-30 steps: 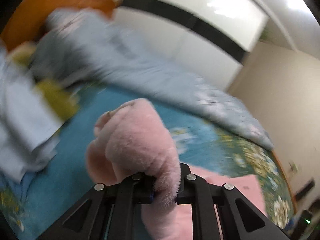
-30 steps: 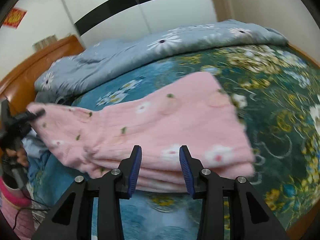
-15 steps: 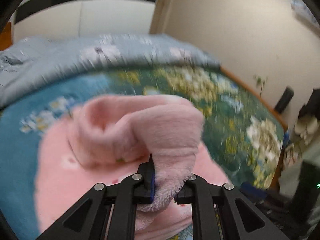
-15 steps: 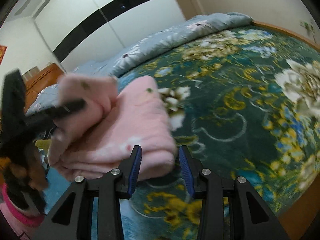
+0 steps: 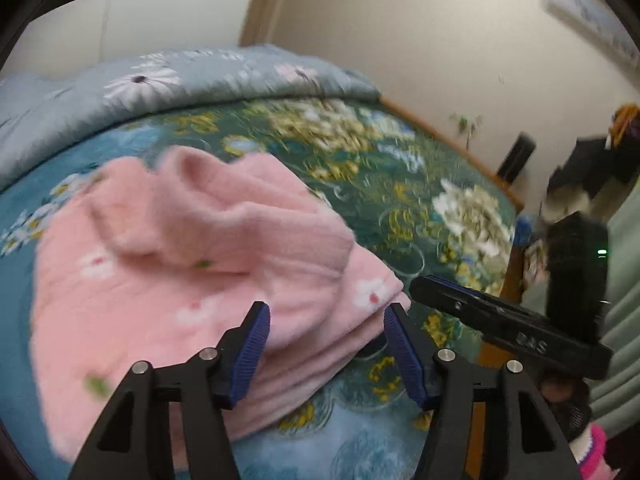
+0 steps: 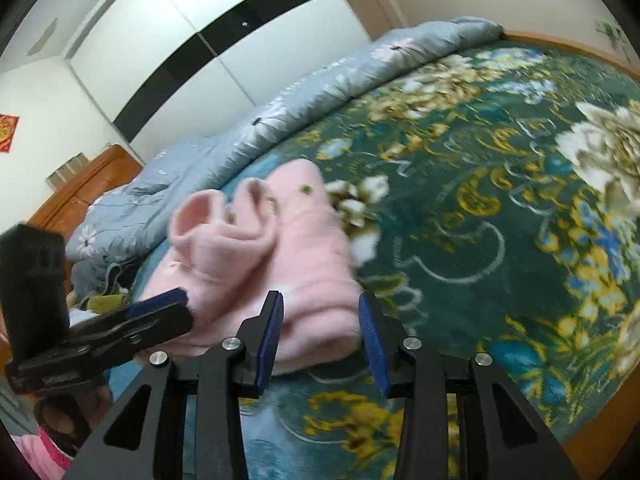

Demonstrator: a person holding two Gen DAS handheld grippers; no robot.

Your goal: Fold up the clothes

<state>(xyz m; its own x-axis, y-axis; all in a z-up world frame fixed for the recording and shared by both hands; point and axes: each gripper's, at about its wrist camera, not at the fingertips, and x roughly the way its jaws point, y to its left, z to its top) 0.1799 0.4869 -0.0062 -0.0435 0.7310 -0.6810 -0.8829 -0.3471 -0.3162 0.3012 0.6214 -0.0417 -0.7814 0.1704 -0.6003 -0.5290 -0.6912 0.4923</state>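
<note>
A fluffy pink garment with small flower prints (image 5: 192, 264) lies folded in a thick stack on the floral bedspread (image 5: 360, 152), its top layer loosely bunched. My left gripper (image 5: 326, 332) is open and empty just above the stack's near edge. My right gripper (image 6: 320, 324) is open, its blue pads on either side of the stack's near end (image 6: 312, 280); it also shows in the left wrist view (image 5: 508, 332). The left gripper appears at the left of the right wrist view (image 6: 120, 320).
A grey-blue flowered quilt (image 6: 300, 104) is bunched along the far side of the bed. A wooden headboard (image 6: 80, 188) stands at far left. Crumpled clothes (image 6: 100, 284) lie by the headboard. The bed's wooden edge (image 5: 452, 140) and dark objects on the floor are at right.
My left gripper carried the garment's end over onto the stack, then opened and let it go. My right gripper moved closer to the stack's near end.
</note>
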